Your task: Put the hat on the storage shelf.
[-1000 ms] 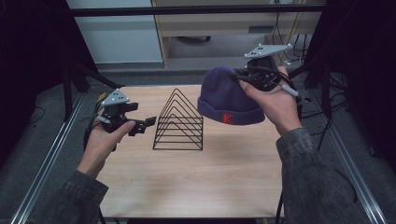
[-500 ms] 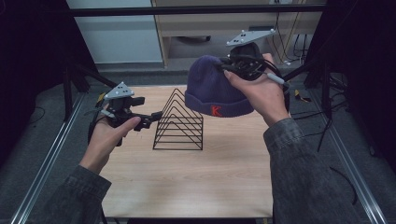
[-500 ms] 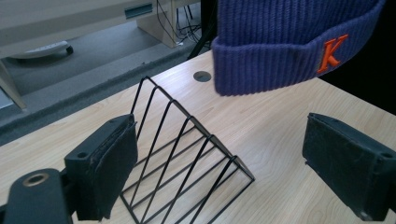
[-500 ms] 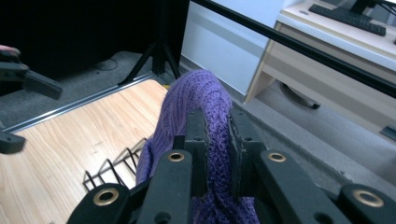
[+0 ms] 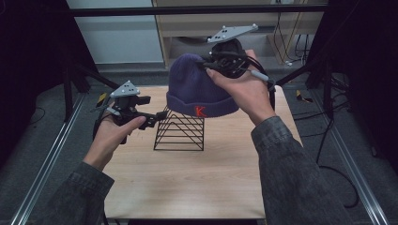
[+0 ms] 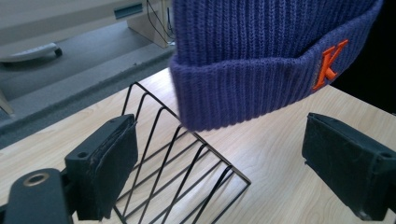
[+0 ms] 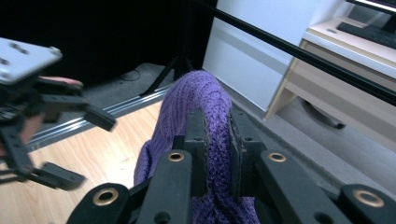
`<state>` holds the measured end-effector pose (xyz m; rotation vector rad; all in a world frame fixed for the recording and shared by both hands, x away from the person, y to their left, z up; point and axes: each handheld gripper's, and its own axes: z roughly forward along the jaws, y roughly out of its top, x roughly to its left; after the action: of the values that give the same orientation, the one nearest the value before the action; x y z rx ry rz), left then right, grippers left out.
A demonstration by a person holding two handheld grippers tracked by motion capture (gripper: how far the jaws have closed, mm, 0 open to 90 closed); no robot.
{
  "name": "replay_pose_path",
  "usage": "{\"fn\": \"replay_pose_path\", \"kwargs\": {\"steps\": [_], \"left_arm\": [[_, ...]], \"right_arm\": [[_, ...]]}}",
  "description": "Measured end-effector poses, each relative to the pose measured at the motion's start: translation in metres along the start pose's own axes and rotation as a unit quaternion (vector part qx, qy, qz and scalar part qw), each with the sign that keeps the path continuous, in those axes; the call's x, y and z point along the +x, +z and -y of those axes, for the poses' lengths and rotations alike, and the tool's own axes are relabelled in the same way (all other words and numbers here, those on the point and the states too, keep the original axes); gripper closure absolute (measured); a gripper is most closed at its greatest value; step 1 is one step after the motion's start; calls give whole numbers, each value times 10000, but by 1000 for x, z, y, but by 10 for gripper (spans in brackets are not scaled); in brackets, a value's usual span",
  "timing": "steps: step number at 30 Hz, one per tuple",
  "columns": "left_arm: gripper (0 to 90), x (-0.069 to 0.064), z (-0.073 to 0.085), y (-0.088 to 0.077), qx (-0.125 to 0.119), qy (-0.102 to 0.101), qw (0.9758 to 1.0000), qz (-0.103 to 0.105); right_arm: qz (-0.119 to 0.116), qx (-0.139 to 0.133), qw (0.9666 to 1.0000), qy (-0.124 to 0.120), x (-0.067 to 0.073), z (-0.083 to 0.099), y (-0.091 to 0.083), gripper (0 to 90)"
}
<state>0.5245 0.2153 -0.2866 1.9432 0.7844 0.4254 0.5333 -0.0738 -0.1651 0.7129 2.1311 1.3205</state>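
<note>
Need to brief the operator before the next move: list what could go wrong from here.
1. The right claw pinches only a fold at the crown of the beanie; the knit may slip out.
2. The cuff hangs at the wire rack's top edge and could snag or tip it.
3. The open left claw sits close and may bump the rack.

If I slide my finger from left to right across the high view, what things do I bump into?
left gripper → wire rack → purple hat → right gripper
</note>
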Motion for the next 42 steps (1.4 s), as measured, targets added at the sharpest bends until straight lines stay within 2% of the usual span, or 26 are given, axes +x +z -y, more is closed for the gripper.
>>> {"fn": "replay_pose_path", "kwargs": {"steps": [6,8,9,14,17,18,19,21,22,24,26,28,29,31,32,33,35,36,42], "left_arm": [[75,4,1,5,42,-31,10000,-1],[61,6,3,6,45,-77,9999,89],[58,7,5,9,35,-126,9997,205],[41,7,7,15,99,-82,9993,363],[40,9,10,23,100,-190,9977,640],[58,8,11,25,113,-191,9967,775],[76,8,11,27,122,-157,9964,821],[226,7,12,30,122,-109,9964,828],[226,6,12,32,144,-69,9966,805],[414,5,12,33,132,-13,9976,679],[564,3,10,33,82,71,9984,563],[649,1,9,31,19,66,9988,490],[659,1,8,30,16,52,9989,461],[678,1,6,23,30,78,9997,222],[682,1,6,23,30,78,9997,222],[687,2,5,18,11,32,10000,88],[690,3,4,15,19,36,10000,18],[695,3,2,11,69,94,9999,-116],[702,3,-2,3,158,182,9991,-361]], "right_arm": [[-219,-114,9997,-92,14,-10,0,798],[-265,-146,9995,-119,18,-12,0,798],[-290,-160,9994,-119,19,-13,0,797],[-375,-169,9991,-140,22,-14,2,797],[-402,-143,9990,-137,22,-13,4,797],[-405,-136,9990,-127,22,-12,5,797],[-407,-128,9990,-119,22,-12,6,798],[-413,-116,9990,-103,21,-10,7,798],[-413,-112,9990,-100,21,-9,8,798],[-398,-90,9991,-91,19,-7,9,798],[-369,-79,9993,-72,17,-6,9,797],[-303,-72,9995,-31,12,-3,7,797],[-285,-71,9996,-12,10,-2,7,797],[-226,-64,9997,19,6,0,6,797],[-192,-51,9998,34,4,1,6,796],[-162,-35,9999,51,2,3,6,796],[-124,-10,9999,69,0,4,7,795],[-87,29,9999,114,-4,6,11,795],[-9,133,9997,225,-9,10,23,793]]}}
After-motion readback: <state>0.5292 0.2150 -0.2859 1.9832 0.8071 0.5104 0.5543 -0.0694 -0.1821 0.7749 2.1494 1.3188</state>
